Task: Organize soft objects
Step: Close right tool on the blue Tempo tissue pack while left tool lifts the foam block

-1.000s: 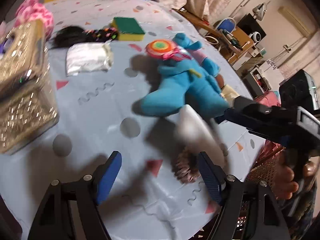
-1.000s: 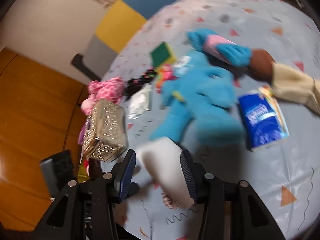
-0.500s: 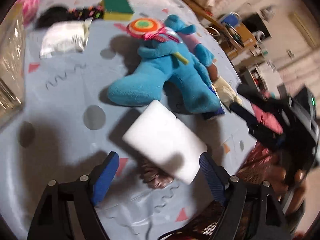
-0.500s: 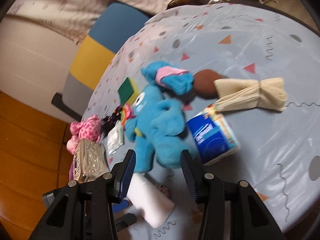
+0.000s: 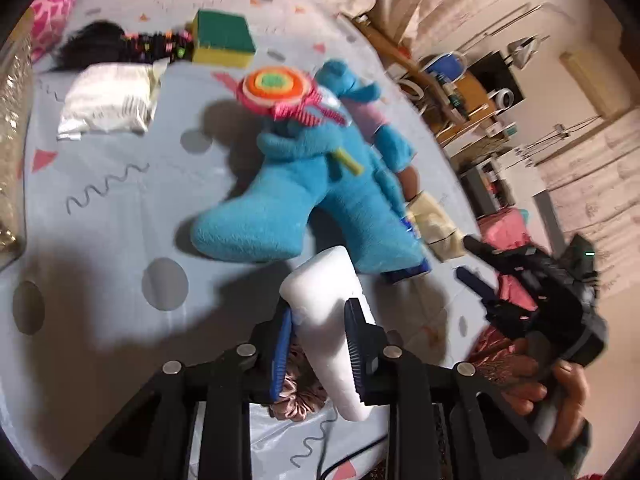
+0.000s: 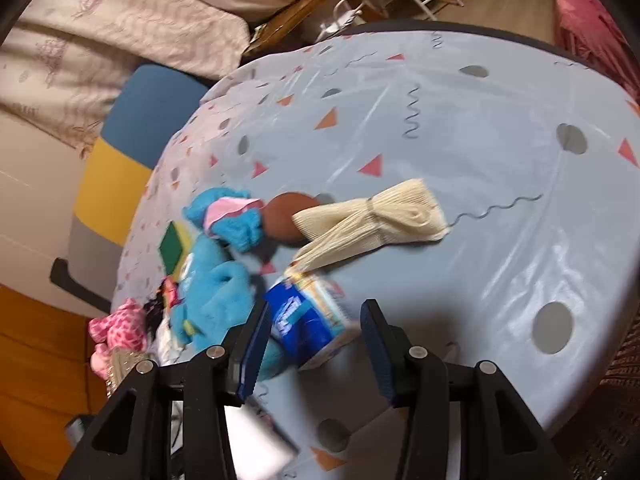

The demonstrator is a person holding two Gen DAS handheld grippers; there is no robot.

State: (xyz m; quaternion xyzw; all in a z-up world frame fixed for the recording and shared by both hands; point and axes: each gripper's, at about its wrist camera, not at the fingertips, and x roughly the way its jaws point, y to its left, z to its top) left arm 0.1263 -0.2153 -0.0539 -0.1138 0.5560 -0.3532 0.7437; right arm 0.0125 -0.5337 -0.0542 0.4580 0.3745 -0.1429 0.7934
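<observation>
Left claw [image 5: 318, 344] clamps white foam block [image 5: 326, 320].
Right claw [image 6: 314, 344] gapes wide above blue tissue pack [image 6: 304, 320], lower centre of frame.

White foam block [image 5: 326, 320], pinched between my left fingers [image 5: 356, 354], stood tilted above the desk [image 5: 120, 200]; blue plush toy [image 5: 304, 196] lay beyond.

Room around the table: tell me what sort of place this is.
Probably a lived-in home room: a round table under a patterned plastic tablecloth, a colour-block padded chair beside it, and a cluttered wooden desk behind.
</observation>
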